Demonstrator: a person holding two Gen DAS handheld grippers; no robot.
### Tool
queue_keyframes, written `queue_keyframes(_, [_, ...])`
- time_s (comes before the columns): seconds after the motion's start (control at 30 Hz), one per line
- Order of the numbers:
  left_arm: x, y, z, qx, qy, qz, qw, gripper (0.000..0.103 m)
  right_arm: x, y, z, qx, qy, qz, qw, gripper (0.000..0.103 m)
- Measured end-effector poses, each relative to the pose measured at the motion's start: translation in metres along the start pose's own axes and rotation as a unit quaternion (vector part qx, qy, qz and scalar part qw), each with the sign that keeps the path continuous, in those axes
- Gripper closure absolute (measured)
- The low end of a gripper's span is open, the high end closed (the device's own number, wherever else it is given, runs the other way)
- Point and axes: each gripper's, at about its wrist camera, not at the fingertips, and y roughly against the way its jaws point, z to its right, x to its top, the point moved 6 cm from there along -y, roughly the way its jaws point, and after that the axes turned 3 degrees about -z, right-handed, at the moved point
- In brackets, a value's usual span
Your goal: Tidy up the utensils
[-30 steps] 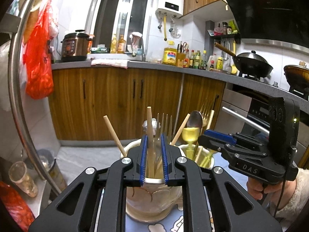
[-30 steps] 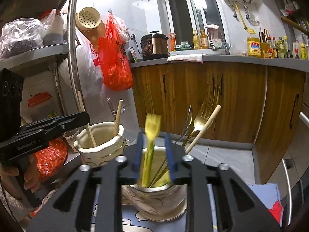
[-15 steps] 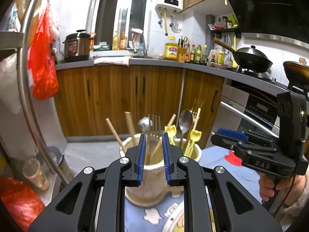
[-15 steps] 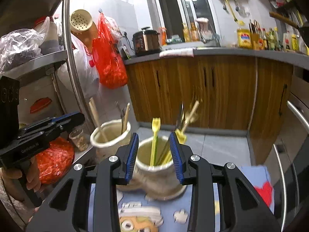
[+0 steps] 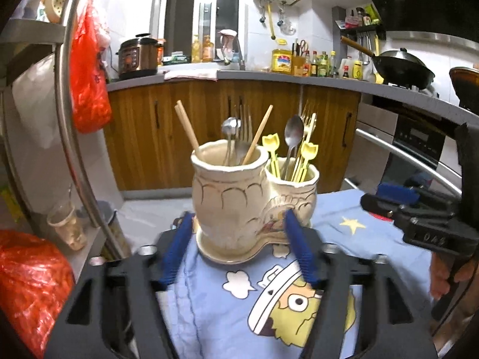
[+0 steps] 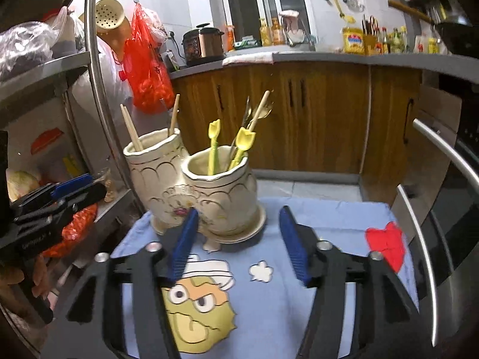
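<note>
**Operator:** Between the fingers of the left gripper [image 5: 238, 248] there is only cloth and the foot of the ceramic holder [image 5: 239, 197]. The jaws are opening, already wide, and grip nothing. The right gripper [image 6: 238, 240] is the same: jaws opening, blue pads clear of the holder's saucer, nothing held.

**Checker:** Step in hand?

**Operator:** Judged as a release. Both grippers are empty and sit just short of the holder, which stands on the blue cartoon cloth [image 5: 299, 299] covering the bench.

**Checker:** Position and axis of the utensils?

**Operator:** All stand in the holder's two joined pots, long axes near vertical and fanned outward. Wooden chopsticks [image 5: 187, 125] lean in the left pot with a fork and a spoon. Yellow tulip-topped picks [image 6: 214, 146] stand handle-down in the right pot, beside a spoon [image 5: 293, 137] and gold forks, working ends up.

**Checker:** Next move?

**Operator:** No loose utensil shows on the cloth. Confirm that the sorting is complete; any regrasp calls for a high pinch on a single shaft, lifted along its axis.
</note>
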Motion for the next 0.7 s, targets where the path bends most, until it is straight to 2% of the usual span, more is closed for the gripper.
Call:
queue_keyframes(0.1, [-0.002, -0.0006, -0.0026, 0.003, 0.003, 0.005, 1.0, 0.023, -0.0009, -0.0002, 0.0037, 0.006, -0.004, 0.001, 1.0, 0.026])
queue_keyframes(0.17, [-0.0024, 0.0001, -0.0048, 0.002, 0.006, 0.01, 0.9999, 0.015, -0.0006, 0.0011, 0.0044, 0.005, -0.002, 0.005, 1.0, 0.021])
queue_keyframes(0.3, [-0.0028, 0.0031, -0.0048, 0.019, -0.003, 0.022, 0.9996, 0.01, 0.0014, 0.0049, 0.004, 0.002, 0.003, 0.021, 1.0, 0.012])
queue_keyframes(0.5, [-0.0021, 0.0038, -0.0033, 0.023, -0.006, 0.02, 0.9995, 0.007, 0.0015, 0.0064, 0.0044, 0.001, -0.004, 0.028, 1.0, 0.006])
queue_keyframes(0.7, [-0.0043, 0.0027, 0.0006, 0.021, -0.009, 0.011, 0.9997, 0.006, 0.0019, 0.0069, 0.003, -0.002, 0.002, 0.032, 0.999, 0.006])
